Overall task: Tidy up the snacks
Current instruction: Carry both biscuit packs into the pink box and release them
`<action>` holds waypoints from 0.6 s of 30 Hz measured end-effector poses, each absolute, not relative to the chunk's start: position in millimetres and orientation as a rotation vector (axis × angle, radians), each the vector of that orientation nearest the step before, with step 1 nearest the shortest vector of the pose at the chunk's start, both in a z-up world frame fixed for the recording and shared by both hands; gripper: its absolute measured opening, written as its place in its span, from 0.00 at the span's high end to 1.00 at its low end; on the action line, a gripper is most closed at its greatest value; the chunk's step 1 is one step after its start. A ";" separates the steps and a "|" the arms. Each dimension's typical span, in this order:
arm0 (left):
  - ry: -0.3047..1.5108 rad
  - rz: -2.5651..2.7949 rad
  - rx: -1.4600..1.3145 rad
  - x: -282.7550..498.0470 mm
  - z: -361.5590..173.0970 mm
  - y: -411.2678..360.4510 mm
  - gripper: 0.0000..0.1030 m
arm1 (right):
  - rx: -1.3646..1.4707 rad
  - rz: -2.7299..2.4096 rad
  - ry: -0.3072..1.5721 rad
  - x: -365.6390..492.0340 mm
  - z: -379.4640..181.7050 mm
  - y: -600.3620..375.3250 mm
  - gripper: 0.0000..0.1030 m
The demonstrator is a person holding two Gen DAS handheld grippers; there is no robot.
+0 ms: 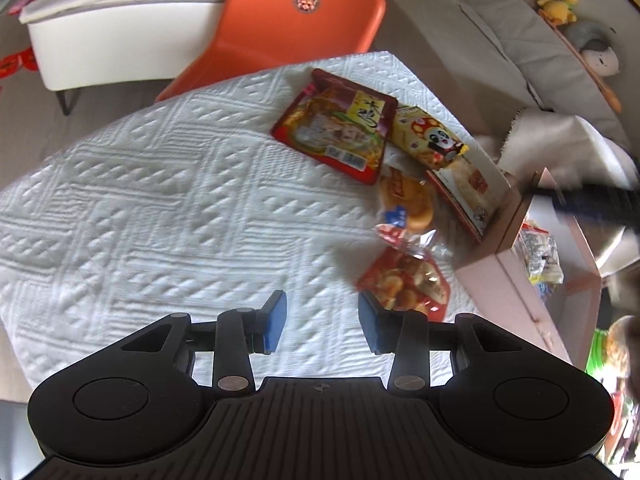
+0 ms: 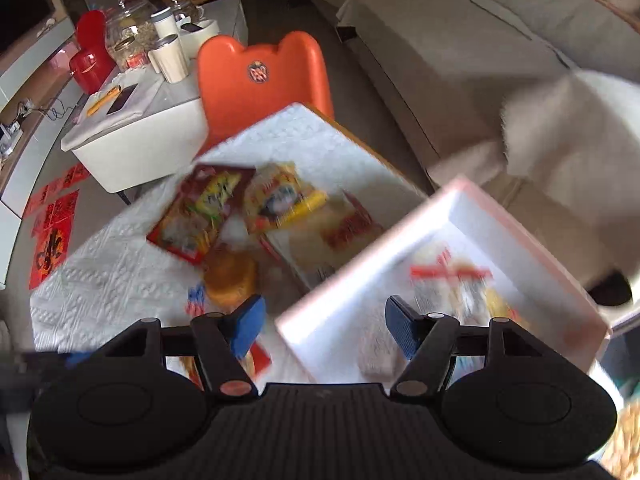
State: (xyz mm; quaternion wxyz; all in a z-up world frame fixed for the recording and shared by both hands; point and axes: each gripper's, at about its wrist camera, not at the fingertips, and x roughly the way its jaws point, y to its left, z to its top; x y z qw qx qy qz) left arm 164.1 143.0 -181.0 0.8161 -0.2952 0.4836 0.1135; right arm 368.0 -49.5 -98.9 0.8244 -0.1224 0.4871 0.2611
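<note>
An orange chair [image 2: 264,76] stands at the far edge of a table covered in white quilted cloth [image 1: 160,184]. To its left, a low white table [image 2: 136,148] holds jars, cream canisters [image 2: 170,58] and a red container [image 2: 90,54]. A grey sofa [image 1: 500,32] with soft toys [image 1: 558,6] lies far right.

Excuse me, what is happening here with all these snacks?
A person is sorting snack packets from a white cloth into a pink box. One packet already lies in the box. Both grippers, left and right, are open and hold nothing. The red packet, bun and others wait on the cloth.
</note>
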 end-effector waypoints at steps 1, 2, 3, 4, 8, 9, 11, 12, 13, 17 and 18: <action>1.036 0.228 -0.628 159.9 -181.6 149.4 0.57 | -0.265 0.553 1.026 378.0 -99.1 -34.8 0.28; 1.042 0.212 -0.629 156.4 -182.3 155.7 0.58 | -0.264 0.554 1.028 390.1 -101.1 -19.7 0.23; 1.045 0.199 -0.629 152.5 -183.0 162.0 0.58 | -0.262 0.552 1.036 402.2 -104.9 -7.3 0.23; 1.051 0.188 -0.631 148.5 -184.1 169.5 0.58 | -0.261 0.534 1.050 416.5 -111.3 7.0 0.23; 1.073 0.159 -0.640 138.3 -188.4 198.5 0.58 | -0.236 0.393 1.090 462.7 -142.0 40.0 0.23; 1.076 0.156 -0.634 137.0 -188.5 204.5 0.58 | -0.231 0.345 1.082 470.1 -147.3 43.2 0.24; 1.073 0.155 -0.620 135.9 -188.6 218.4 0.58 | -0.226 0.261 1.053 480.6 -154.6 46.6 0.38; 1.069 0.155 -0.618 136.2 -188.4 224.5 0.58 | -0.226 0.242 1.049 485.0 -158.2 47.3 0.44; 1.064 0.155 -0.619 137.4 -188.6 230.6 0.58 | -0.226 0.229 1.060 488.8 -162.4 48.3 0.48; 1.071 0.158 -0.623 151.4 -194.0 247.7 0.58 | -0.162 0.189 1.184 489.4 -182.4 47.3 0.57; 1.070 0.163 -0.618 155.4 -194.8 251.4 0.58 | -0.131 0.189 1.200 483.2 -183.0 46.9 0.57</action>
